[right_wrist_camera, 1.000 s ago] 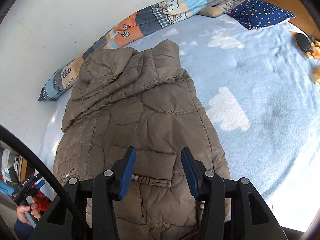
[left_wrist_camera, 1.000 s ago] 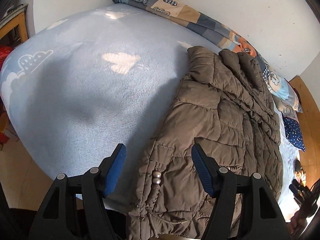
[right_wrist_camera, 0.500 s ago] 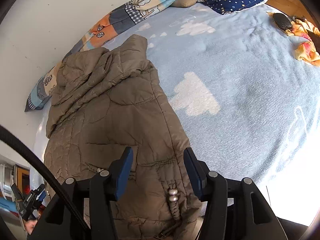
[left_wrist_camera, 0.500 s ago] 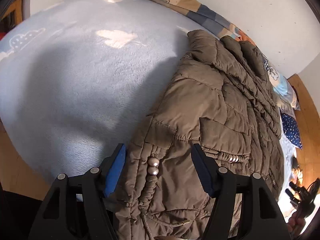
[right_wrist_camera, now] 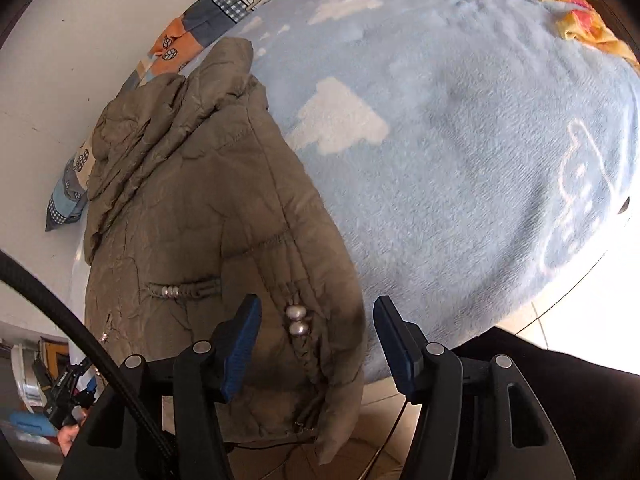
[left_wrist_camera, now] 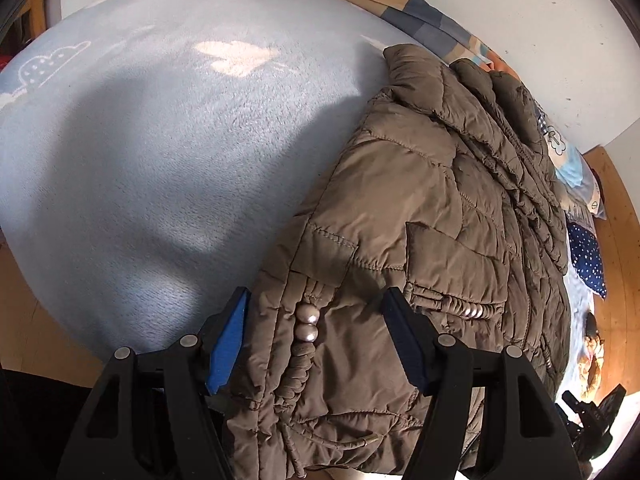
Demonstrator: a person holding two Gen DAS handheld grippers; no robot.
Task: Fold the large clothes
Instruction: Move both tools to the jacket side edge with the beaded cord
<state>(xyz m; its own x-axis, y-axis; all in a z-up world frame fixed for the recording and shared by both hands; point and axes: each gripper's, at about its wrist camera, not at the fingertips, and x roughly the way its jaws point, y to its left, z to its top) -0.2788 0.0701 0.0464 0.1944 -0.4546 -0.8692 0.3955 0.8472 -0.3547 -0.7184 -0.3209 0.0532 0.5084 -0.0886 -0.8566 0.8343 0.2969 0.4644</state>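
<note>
Left hand-held gripper point(left_wrist_camera: 316, 338): jaws apart, pads straddling the near left hem corner of the brown quilted jacket point(left_wrist_camera: 432, 216). The pads do not appear to press the fabric. A cord with two pearl-like beads point(left_wrist_camera: 307, 323) lies between them.

Right hand-held gripper point(right_wrist_camera: 316, 342): jaws opening, with the near right hem corner of the jacket between them and no grip formed. A matching pair of beads point(right_wrist_camera: 296, 320) sits just inside the left pad. The right pad stands clear of the fabric edge, over the blanket.

Position of the jacket: laid flat on the bed's light blue cloud-print blanket point(right_wrist_camera: 460, 160). The hem hangs slightly over the near bed edge. The collar end points away toward the white wall point(left_wrist_camera: 540, 20).

Controlling relation: the jacket's long axis runs straight away from both grippers, hem near, collar far. Each gripper is stationed at its own hem corner, and neither is clearly the nearer. The likely next move is to close on both corners and carry the hem forward along this axis toward the collar.

Far field: a patchwork quilt point(right_wrist_camera: 224, 4) lies rolled along the wall behind the collar. A navy star-print pillow point(left_wrist_camera: 586, 252) lies toward the head of the bed.
</note>
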